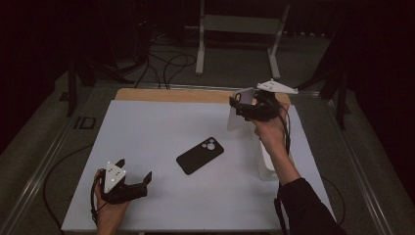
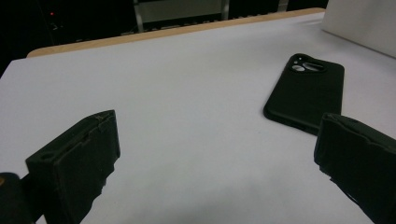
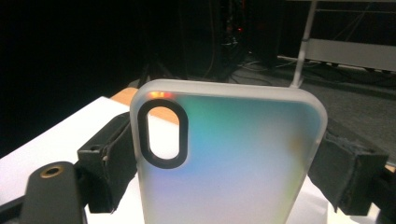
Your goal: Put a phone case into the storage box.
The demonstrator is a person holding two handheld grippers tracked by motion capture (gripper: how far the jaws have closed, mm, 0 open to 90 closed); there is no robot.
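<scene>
**A:** What does the high view show?

**B:** A white table [image 1: 147,147] in a dark room. The person's left gripper [image 1: 134,174] sits low near the front left corner, its jaws spread wide apart with nothing between them. A black phone [image 1: 199,155] lies flat near the middle of the table, camera side up, well apart from that gripper. The right gripper [image 1: 235,108] is lifted above the far right part of the table and is clamped on a pale, frosted phone case [image 1: 241,115], which hangs clear of the surface. A white box [image 1: 266,169] stands on the table just below the person's right forearm.

**A:** What does the right gripper view add?

**B:** The case [image 3: 229,158] up close. It is translucent with a soft rainbow sheen, has rounded corners and a black-ringed oval camera cutout at its upper left. The two black jaws press on its long edges, one on each side. From above, the case is just a pale slab.

**A:** And the left gripper view?

**B:** The open jaws frame bare table [image 2: 187,116]. The black phone [image 2: 303,95] lies ahead and to the right, its camera bump at the far end, touching neither jaw. A corner of the white box [image 2: 364,28] shows at the top right.
</scene>
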